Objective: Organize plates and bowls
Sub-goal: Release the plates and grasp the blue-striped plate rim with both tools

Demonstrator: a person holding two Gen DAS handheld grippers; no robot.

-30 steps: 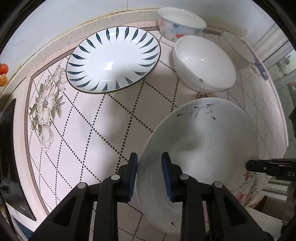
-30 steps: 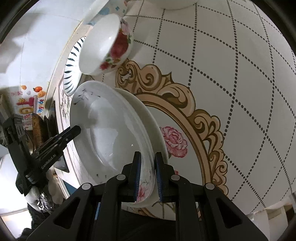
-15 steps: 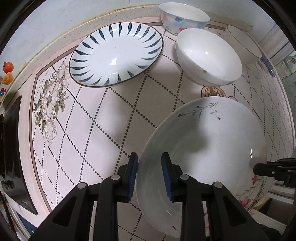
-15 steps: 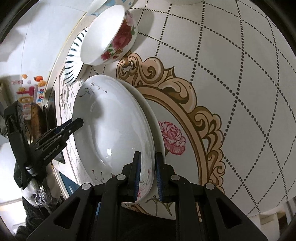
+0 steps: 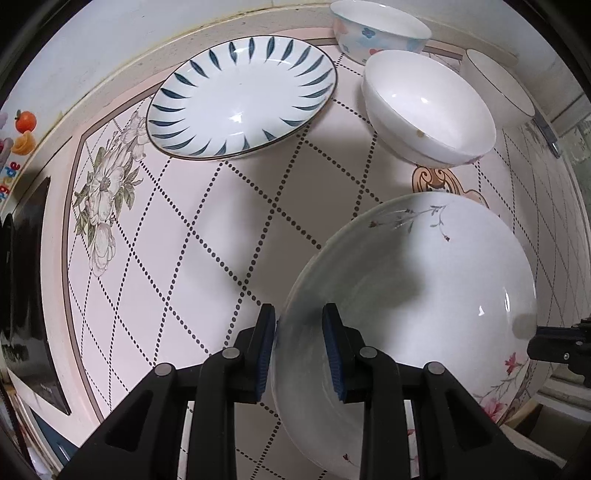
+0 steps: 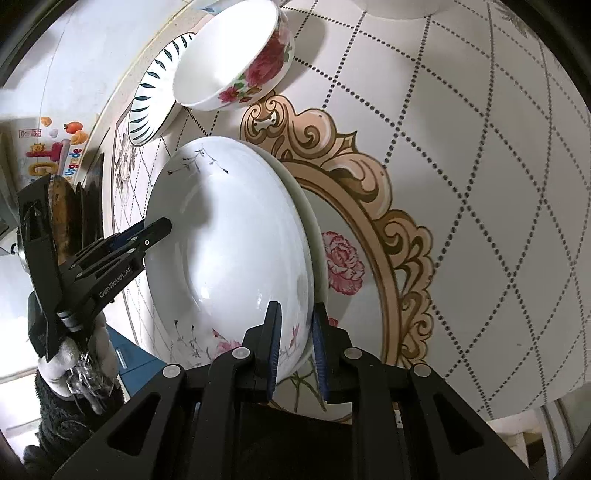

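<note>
A white deep plate with a thin branch print lies nested on a pink-flowered plate on the patterned tablecloth. My left gripper points straight down and is shut on the branch plate's left rim, one pad inside and one outside. My right gripper straddles the opposite rim of the stack; its jaws are opening with the rim still between them. A blue-petal plate lies at the back.
A rose-printed white bowl, a blue-flowered bowl and a dark-rimmed white bowl stand along the back. A black appliance lies at the table's left end. The wall runs close behind the dishes.
The branch plate has come down from a tilt and settled flat on the flowered plate. The right gripper's pads have parted a little.
</note>
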